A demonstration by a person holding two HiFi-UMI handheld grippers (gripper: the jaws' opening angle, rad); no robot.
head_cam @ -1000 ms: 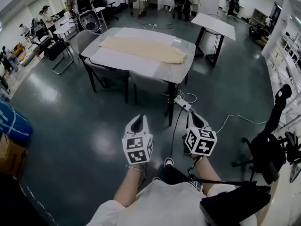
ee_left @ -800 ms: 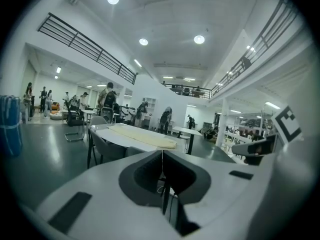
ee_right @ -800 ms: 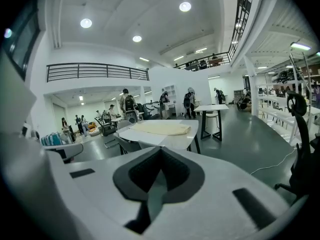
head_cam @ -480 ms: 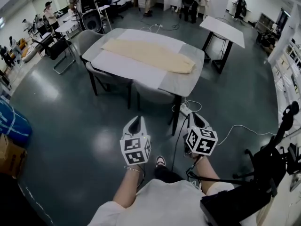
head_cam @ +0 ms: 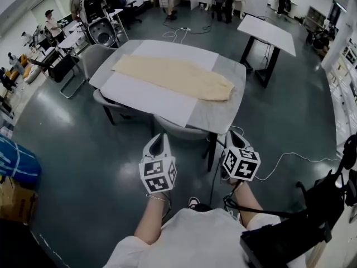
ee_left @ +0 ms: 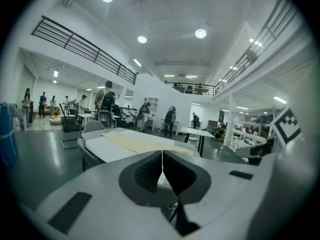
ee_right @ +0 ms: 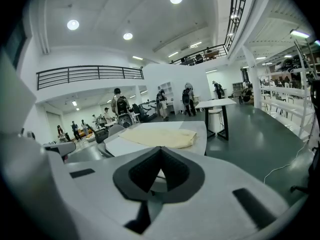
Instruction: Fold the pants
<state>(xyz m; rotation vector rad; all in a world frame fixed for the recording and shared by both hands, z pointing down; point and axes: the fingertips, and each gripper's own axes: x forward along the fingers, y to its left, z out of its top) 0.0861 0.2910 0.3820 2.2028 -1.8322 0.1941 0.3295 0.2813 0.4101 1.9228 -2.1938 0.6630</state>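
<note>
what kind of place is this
Likely a big open lab or workshop hall: work tables on a polished floor, a railed balcony overhead, and storage shelves along one wall.

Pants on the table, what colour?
The pants are plain pale cream; head view shows them best.

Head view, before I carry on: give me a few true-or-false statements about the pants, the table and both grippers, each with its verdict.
1. The pants lie spread out on the table. True.
2. The left gripper grips a pant leg. False: its jaws are together on nothing, and it is short of the table.
3. The right gripper is shut and empty. True.
4. The pants are dark blue. False: they are pale cream.
5. A chair is tucked under the table's near edge. True.
</note>
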